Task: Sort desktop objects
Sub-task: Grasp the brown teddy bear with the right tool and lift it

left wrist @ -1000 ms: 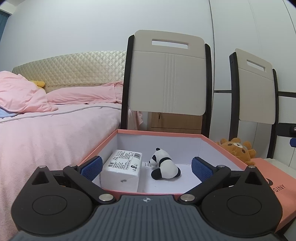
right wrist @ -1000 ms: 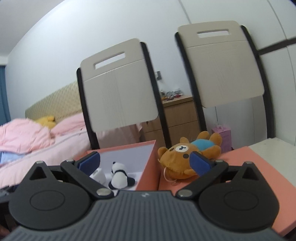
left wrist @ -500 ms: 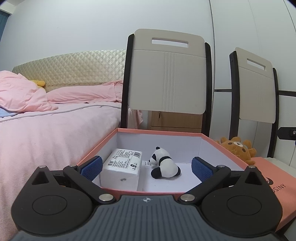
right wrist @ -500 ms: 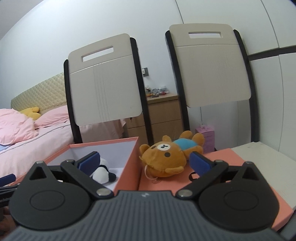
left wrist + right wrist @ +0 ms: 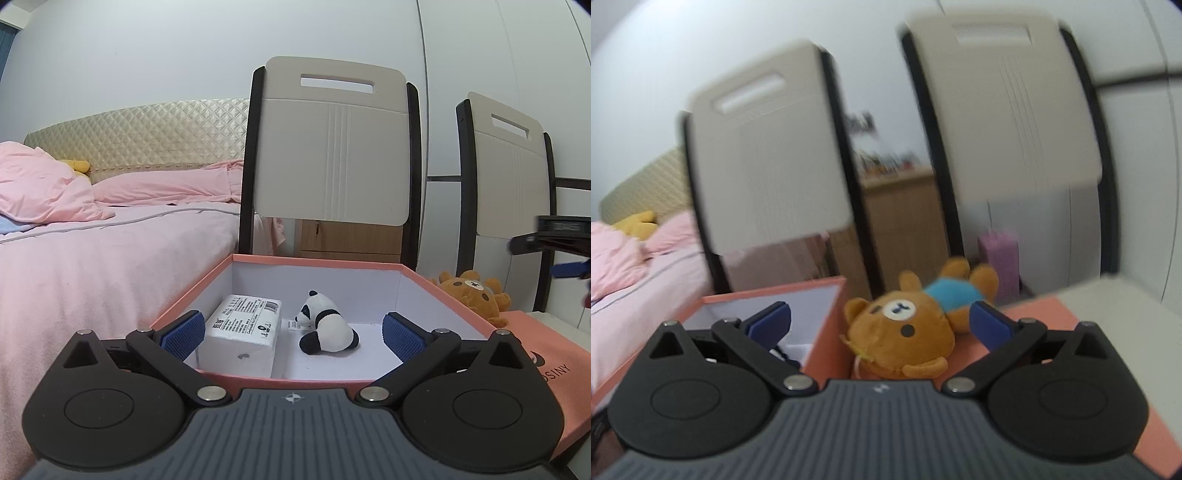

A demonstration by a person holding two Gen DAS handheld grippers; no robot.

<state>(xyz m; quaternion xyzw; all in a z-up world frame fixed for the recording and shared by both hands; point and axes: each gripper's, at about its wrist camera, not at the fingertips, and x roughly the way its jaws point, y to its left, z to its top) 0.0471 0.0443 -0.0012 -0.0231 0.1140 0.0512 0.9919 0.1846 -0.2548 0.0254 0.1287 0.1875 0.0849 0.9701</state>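
2 tools are in play, both with the jaws spread wide and holding nothing. The biggest thing is the pink box (image 5: 443, 282), open on top, and beside it on its right lies the flat pink lid (image 5: 546, 354). Inside the box are already a white tissue pack (image 5: 243, 328) and a small panda toy (image 5: 325, 326), near each other but not touching.

The bear toy (image 5: 905, 332) is the thing not yet sorted. It lies on the lid, just beside the outer wall of the box, with the head toward the right tool (image 5: 881, 319). This tool points at the bear and the bear's head sits between the 2 fingers, but the picture is blurred, so I cannot tell if a pad touches it.

I think 3 things can go wrong. The left finger of this tool is over the box wall, so closing or lowering may catch the wall and push the box. The bear is soft and round, so a shallow pinch may slip off. The left tool (image 5: 293, 334) hangs over the near rim and may hinder the drop.
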